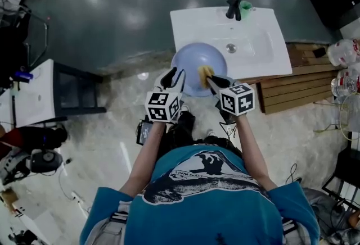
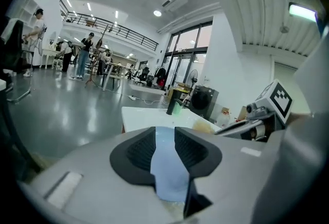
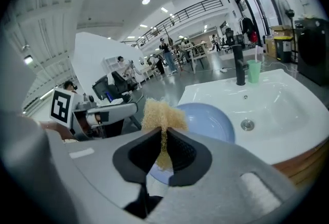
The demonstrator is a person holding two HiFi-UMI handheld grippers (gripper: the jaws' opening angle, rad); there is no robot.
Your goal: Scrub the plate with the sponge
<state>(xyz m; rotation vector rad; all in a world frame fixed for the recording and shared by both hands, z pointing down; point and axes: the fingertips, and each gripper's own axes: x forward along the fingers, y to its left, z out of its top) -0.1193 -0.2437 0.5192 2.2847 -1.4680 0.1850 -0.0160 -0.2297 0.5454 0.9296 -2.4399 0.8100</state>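
Head view: left gripper (image 1: 173, 78) sits at the near-left rim of the plate (image 1: 194, 55), jaws clamped on that rim. The left gripper view confirms it: pale blue plate material fills the gap between the two dark pads, so the pinch is on the rim itself. The plate is round and blue, held out in front of the person at the near-left corner of the sink (image 1: 256, 41), partly over the basin and partly past its edge. It has no long axis to speak of; the concave face looks up and toward the right gripper view.

Sponge (image 1: 205, 73) is yellow and squeezed thin between the pads of the right gripper (image 1: 212, 82), with a tuft sticking out past the fingertips. From above, the sponge overlaps the near-right part of the plate face. Whether it touches or hovers just off is not clear from any view.

Key relation: the plate face lies straight ahead of and slightly below the right jaws, just beyond the sponge tip, so the right hand is the one to stroke while the left only steadies. The two grippers converge on the plate's near edge, close together but apart. Further right and back are the drain, faucet (image 1: 233, 6) and a green cup (image 1: 246, 8), all well clear.
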